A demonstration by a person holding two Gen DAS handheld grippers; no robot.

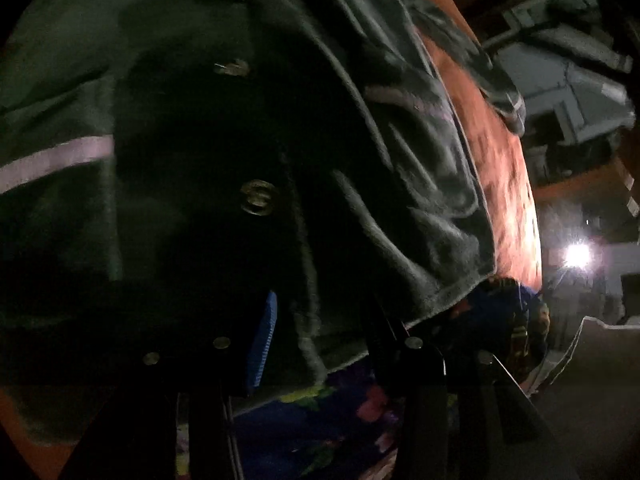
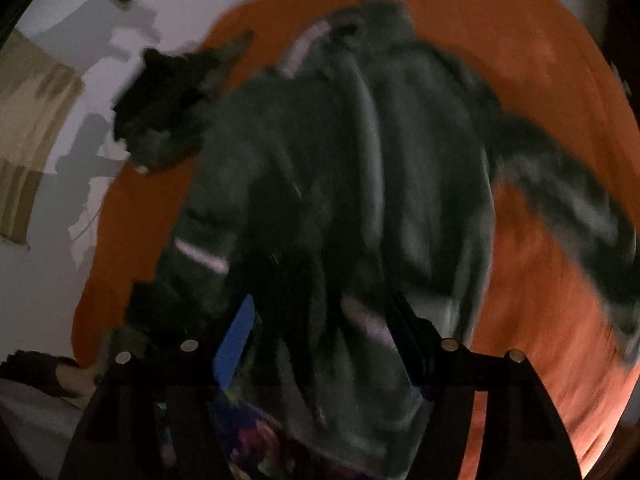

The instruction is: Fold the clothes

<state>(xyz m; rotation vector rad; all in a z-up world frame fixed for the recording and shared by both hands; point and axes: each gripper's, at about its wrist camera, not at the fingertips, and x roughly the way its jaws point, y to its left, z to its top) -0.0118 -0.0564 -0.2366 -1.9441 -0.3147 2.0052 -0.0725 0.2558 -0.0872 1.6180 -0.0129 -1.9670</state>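
Left gripper (image 1: 320, 332) pinches the hem of the dark green buttoned fleece jacket with pale stripes (image 1: 208, 128) at six o'clock; right gripper (image 2: 324, 344) gapes wide, empty, above it. Jacket sprawls on the orange bedsheet (image 2: 552, 264). Probably soft, limp, light: best taken at hems or shoulders. No containers visible.

Left hand-held gripper (image 1: 320, 328) & right hand-held gripper (image 2: 324, 332) both angled steeply down, jaws apart.
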